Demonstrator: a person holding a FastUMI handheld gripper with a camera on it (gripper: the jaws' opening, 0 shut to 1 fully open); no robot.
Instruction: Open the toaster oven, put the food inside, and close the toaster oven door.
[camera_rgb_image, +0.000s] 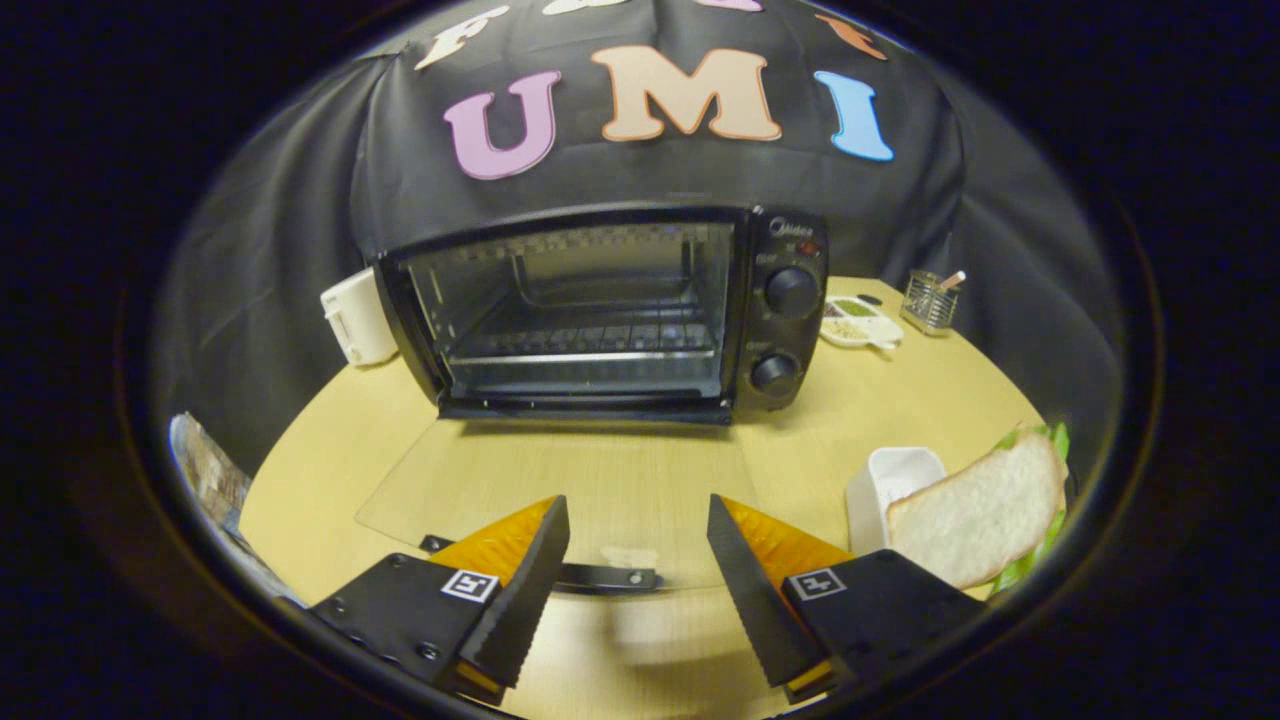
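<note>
On the far left of the table (330, 440), a white appliance (356, 317) stands just beside the toaster oven (610, 310), touching or nearly touching its side. The oven's glass door (560, 495) is already swung all the way down and lies flat over the table, its handle (590, 575) close to the gripper (635, 560) and showing between the two fingers. So the first step looks done. Inside the oven there is a wire rack (590, 340) with nothing on it.

The gripper hovers just above the door's handle edge with its fingers spread wide apart and nothing between them (no food picked up yet, as far as can be judged).

To the right of the oven's two knobs (790, 290), a shallow white divided dish (858, 322) holds small portions of something greenish and something pale; what they are is too small to tell. Just beyond it, a wire mesh holder (928, 303) has a slim stick-like thing poking out.

Nearer, to the right of the right finger, a small white tub (893, 480) sits on the table; its inside looks empty, though part of it is hidden. Touching it on the far right is the food, a sandwich (985, 515) of white bread with green lettuce showing at the edges.

What is left, by my reading: take the sandwich, set it on the rack, then lift the door shut.
</note>
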